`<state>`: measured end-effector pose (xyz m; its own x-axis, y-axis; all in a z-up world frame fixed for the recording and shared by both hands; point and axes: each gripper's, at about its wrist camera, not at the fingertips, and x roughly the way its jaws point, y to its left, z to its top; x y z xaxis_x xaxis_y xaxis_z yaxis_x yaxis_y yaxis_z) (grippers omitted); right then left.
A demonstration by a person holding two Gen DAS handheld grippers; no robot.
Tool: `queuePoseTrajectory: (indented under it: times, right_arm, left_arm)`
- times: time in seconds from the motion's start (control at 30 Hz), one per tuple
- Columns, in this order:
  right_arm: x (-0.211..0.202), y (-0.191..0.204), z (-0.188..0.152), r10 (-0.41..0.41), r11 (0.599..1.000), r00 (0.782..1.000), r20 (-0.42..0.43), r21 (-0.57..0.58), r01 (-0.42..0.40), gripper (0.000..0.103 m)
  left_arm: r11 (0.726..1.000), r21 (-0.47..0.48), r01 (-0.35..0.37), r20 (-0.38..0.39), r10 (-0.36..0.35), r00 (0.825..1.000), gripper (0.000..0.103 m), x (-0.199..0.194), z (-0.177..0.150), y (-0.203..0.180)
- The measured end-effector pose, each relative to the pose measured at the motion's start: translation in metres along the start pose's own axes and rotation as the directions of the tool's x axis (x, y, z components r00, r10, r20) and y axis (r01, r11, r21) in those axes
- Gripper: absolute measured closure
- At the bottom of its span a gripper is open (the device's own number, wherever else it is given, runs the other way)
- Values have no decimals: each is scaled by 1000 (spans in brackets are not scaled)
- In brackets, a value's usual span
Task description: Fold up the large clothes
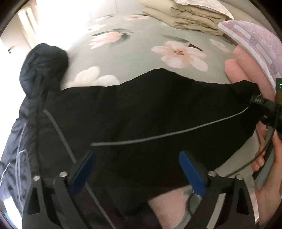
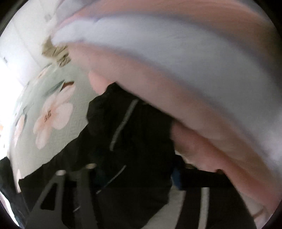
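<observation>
A large black hooded jacket (image 1: 141, 112) with thin grey piping lies spread on the floral bed sheet (image 1: 126, 58); its hood (image 1: 44, 70) is at the left. My left gripper (image 1: 139, 170) is open, its blue pads (image 1: 192, 174) just above the jacket's near part, holding nothing. My right gripper (image 1: 259, 102) shows at the right edge of the left wrist view, closed on the jacket's sleeve end. In the right wrist view the jacket (image 2: 137, 141) fills the middle, blurred, and my right gripper (image 2: 134, 176) has dark cloth between its fingers.
A pink pillow (image 1: 243, 68) with a patterned purple cover (image 1: 255, 40) lies at the right, close over the right gripper (image 2: 176, 79). Folded beige bedding (image 1: 193, 15) is stacked at the far side of the bed. A bright doorway is at the left.
</observation>
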<state>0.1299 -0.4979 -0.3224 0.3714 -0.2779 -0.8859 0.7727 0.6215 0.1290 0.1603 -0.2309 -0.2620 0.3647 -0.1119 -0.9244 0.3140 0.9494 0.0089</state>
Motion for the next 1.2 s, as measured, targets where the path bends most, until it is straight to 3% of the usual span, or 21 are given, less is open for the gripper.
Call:
queuePoseTrajectory:
  times: [0.07,0.1,0.17,0.27,0.4,0.5,0.7,0.87,1.0,1.2]
  right_arm:
    - [-1,7,-1,21,998,999,-25,-52,-23,81]
    - [-6,10,-3,34,996,999,-33,-81,-36,84]
    - [-35,21,-9,67,982,998,0,-177,-65,85]
    - [-87,29,-7,52,954,991,125,-299,-12,86]
    - [-129,6,11,37,953,976,216,-300,30,89]
    - [-122,-10,15,17,956,982,186,-291,38,89]
    - [-71,-22,5,-73,946,995,65,-311,89,89]
    - [-76,-18,2,-23,936,999,45,-351,38,89]
    - [-106,-8,-10,35,918,998,54,-397,-11,89]
    - [-162,62,-48,161,856,984,82,-507,-98,89]
  left_arm:
    - [999,4,35,-1,-35,999,15,9,8,-3]
    - [999,8,47,-3,-47,999,19,13,12,-6]
    - [997,23,74,-5,-74,997,21,22,22,-12]
    - [992,47,119,-7,-119,993,23,33,32,-24]
    - [978,35,206,-48,-204,978,27,56,43,-43]
    - [977,-7,213,-142,-212,967,27,94,44,-50]
    - [984,58,169,-96,-163,982,26,92,37,-62]
    - [978,-17,207,-64,-208,976,26,61,24,-35]
    - [982,-44,181,-34,-183,983,26,31,-1,-3]
    - [982,-143,122,-14,-126,992,26,-11,-44,77]
